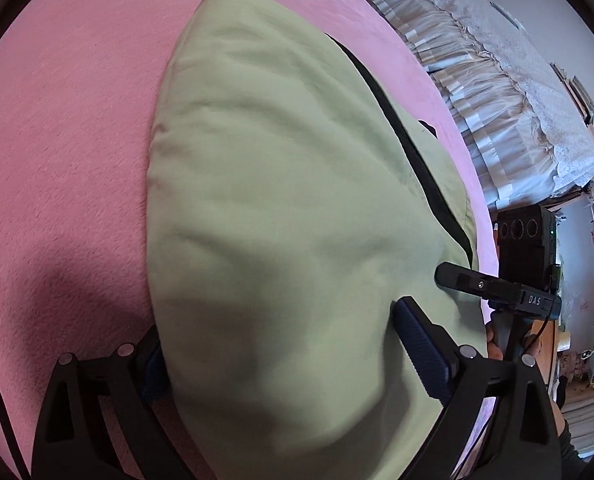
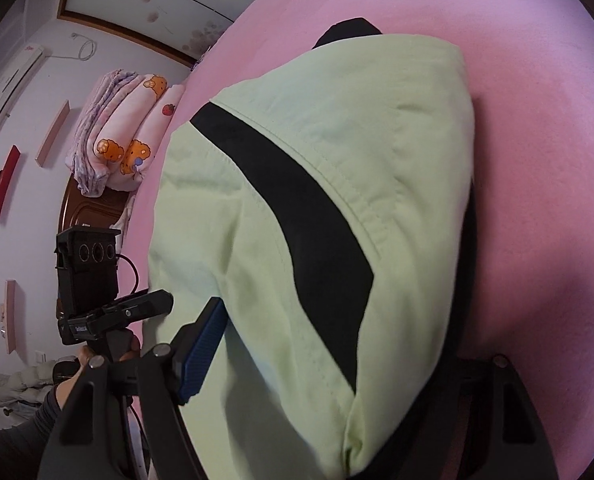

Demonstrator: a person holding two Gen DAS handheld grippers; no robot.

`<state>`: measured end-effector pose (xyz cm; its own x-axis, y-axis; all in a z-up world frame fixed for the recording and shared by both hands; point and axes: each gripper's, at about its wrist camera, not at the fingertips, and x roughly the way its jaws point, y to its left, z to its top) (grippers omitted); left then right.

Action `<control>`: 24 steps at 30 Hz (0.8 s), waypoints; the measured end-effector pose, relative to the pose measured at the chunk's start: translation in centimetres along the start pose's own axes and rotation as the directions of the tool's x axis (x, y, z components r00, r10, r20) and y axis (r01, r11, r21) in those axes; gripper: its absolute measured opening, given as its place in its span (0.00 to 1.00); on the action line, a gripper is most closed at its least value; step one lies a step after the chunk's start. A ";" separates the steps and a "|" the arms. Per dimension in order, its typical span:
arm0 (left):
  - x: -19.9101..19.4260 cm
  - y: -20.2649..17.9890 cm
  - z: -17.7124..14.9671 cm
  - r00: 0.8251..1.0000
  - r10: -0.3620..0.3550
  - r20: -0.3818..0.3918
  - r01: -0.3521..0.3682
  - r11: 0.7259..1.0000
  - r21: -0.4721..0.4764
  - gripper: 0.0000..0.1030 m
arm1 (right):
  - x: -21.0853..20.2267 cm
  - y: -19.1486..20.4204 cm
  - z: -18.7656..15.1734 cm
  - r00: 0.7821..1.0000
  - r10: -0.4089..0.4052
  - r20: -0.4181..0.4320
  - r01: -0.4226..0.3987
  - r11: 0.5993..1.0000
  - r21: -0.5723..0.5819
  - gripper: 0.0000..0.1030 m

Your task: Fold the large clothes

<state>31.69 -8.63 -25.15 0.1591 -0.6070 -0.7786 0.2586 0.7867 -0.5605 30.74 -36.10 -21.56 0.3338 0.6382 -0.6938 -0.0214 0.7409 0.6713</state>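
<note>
A light green garment (image 1: pixel 277 160) with a black stripe (image 2: pixel 297 208) lies folded on the pink bed sheet (image 1: pixel 57 140). Its near end passes between the fingers of both grippers. My left gripper (image 1: pixel 279 322) stands wide open over that end; the cloth hides part of its left pad (image 1: pixel 153 368). My right gripper (image 2: pixel 343 332) is open around the garment's other near corner, its left pad (image 2: pixel 201 352) beside the cloth and its right finger mostly covered. Each view shows the other gripper at the garment's side: the right gripper (image 1: pixel 457 280) and the left gripper (image 2: pixel 153 304).
A white frilled bedspread (image 1: pixel 497 80) lies beyond the bed's right edge. Folded quilts with a bear print (image 2: pixel 129 128) sit at the bed's head by a dark wooden headboard (image 2: pixel 89 212). A hand (image 2: pixel 81 360) grips the left tool's handle. Bare pink sheet (image 2: pixel 537 120) surrounds the garment.
</note>
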 end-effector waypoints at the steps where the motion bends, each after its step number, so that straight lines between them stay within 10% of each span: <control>1: -0.1 -0.1 0.0 1.000 0.005 0.004 -0.005 1.000 0.003 0.92 | 0.1 0.1 0.0 1.000 -0.008 -0.004 0.008 1.000 -0.015 0.61; 9: -1.7 -2.1 -0.3 0.993 0.106 0.056 -0.109 0.992 0.063 0.57 | -0.6 1.2 -0.6 0.996 -0.088 0.030 0.089 0.996 -0.024 0.21; 15: -4.2 -4.2 -0.3 0.984 0.151 0.091 -0.159 0.983 0.089 0.35 | -1.3 5.8 -1.5 0.969 -0.236 0.077 0.243 0.964 -0.103 0.12; 24: -10.7 -6.6 -2.9 0.976 0.193 0.102 -0.206 0.970 0.131 0.32 | -3.6 11.9 -4.8 0.960 -0.264 0.087 0.274 0.954 -0.125 0.11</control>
<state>25.57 -7.01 -13.95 0.3024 -0.4516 -0.8394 0.3432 0.8732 -0.3461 24.75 -28.55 -12.33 0.4086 0.3987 -0.8210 -0.0466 0.9075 0.4175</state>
